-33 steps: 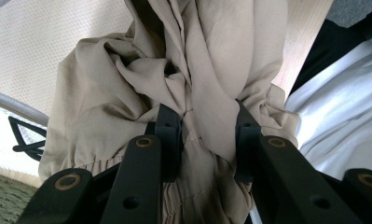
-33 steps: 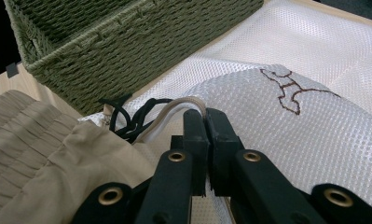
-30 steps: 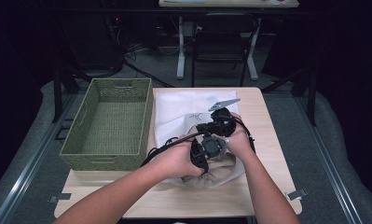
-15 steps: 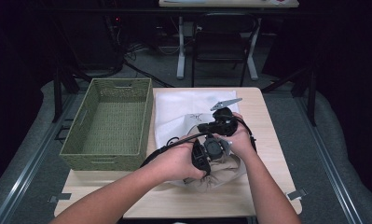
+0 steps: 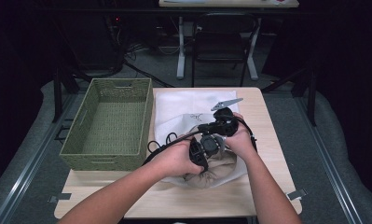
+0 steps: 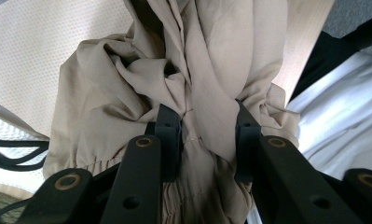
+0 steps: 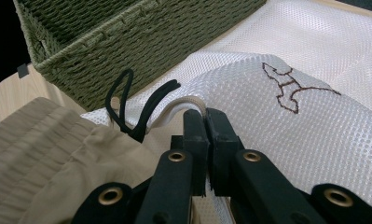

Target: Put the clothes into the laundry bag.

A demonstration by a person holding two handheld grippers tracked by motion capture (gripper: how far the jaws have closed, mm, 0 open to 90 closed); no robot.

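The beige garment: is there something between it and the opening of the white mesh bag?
Nothing visible blocks it. The left gripper pinches the beige garment, and the right gripper holds up the rim of the white mesh bag right beside it.

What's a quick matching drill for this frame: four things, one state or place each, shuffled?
Things:
1. left gripper
2. right gripper
3. basket
4. table

States or places:
A. green, woven, at the table's left
B. jaws pinched on the white mesh bag's edge
C. light wood, under everything
D. jaws closed on bunched tan cloth

Pairs: 1-D, 2-B, 3-A, 4-C
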